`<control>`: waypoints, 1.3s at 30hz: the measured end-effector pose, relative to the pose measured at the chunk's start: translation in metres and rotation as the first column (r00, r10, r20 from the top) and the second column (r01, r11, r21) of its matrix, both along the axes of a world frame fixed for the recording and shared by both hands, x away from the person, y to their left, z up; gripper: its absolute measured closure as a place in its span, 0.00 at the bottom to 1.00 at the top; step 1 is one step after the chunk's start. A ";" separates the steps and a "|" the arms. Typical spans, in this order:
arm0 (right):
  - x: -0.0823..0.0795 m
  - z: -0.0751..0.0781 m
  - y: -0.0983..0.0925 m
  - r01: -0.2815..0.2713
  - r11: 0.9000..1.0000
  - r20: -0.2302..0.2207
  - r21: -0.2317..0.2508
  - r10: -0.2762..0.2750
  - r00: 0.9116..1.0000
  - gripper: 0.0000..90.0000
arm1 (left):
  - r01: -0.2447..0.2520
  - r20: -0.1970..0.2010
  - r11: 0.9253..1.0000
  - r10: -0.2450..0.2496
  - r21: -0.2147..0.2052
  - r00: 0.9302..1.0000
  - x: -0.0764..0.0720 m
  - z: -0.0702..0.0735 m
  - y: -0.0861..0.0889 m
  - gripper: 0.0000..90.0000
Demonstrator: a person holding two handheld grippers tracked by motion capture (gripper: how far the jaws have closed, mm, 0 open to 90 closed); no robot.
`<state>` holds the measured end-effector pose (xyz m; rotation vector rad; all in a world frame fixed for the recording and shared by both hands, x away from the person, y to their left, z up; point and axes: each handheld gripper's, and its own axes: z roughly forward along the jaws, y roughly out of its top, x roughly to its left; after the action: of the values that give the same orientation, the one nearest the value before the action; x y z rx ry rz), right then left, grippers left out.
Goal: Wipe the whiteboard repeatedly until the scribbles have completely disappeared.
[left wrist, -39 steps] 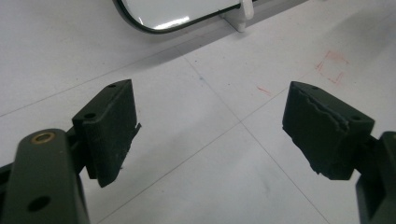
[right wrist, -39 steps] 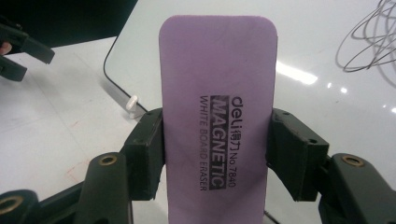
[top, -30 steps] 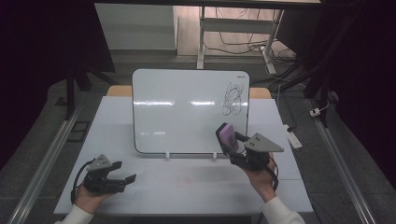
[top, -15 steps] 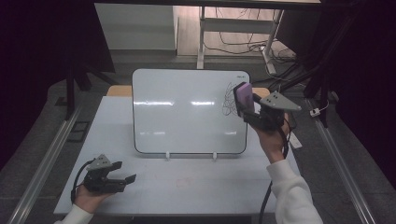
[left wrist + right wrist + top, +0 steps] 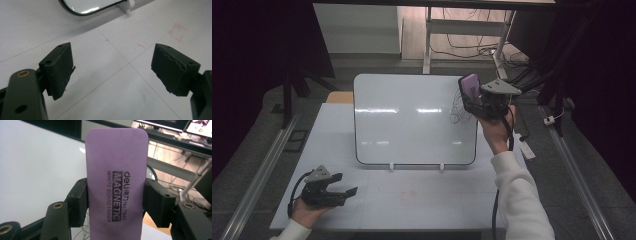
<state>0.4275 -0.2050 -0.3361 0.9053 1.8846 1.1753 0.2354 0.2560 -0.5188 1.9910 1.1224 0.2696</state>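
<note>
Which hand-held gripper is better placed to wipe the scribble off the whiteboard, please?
The right hand-held gripper: it is shut on the purple eraser beside the scribble near the whiteboard's upper right corner. The left hand-held gripper rests open on the table, holding nothing.

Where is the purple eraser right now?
In the high view, the purple eraser is clamped in the right tool, at the whiteboard's upper right, by the scribble.

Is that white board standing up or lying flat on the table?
Standing up. The whiteboard rests on its lower edge in two small white feet on the table, leaning slightly back.
</note>
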 end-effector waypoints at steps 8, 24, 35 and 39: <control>0.015 -0.011 0.007 0.023 1.000 -0.048 -0.019 -0.024 0.999 0.45 | 0.000 -0.005 1.000 0.000 0.004 1.000 0.001 -0.001 -0.001 0.21; 0.000 -0.039 0.030 -0.029 0.994 -0.069 -0.105 0.022 0.997 0.45 | 0.008 -0.007 1.000 -0.008 0.011 1.000 0.000 -0.001 -0.003 0.21; 0.015 -0.026 0.022 0.026 0.999 -0.021 -0.048 -0.027 0.999 0.45 | 0.012 -0.011 1.000 -0.012 0.007 1.000 0.000 -0.001 -0.003 0.21; 0.007 -0.036 0.034 -0.031 0.995 -0.028 -0.090 0.028 0.999 0.45 | 0.010 -0.012 1.000 -0.010 0.006 1.000 0.000 -0.001 -0.002 0.21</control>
<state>0.4345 -0.1706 -0.3717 0.8501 1.9628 1.0902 0.2356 0.2544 -0.5198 2.0052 1.1204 0.2571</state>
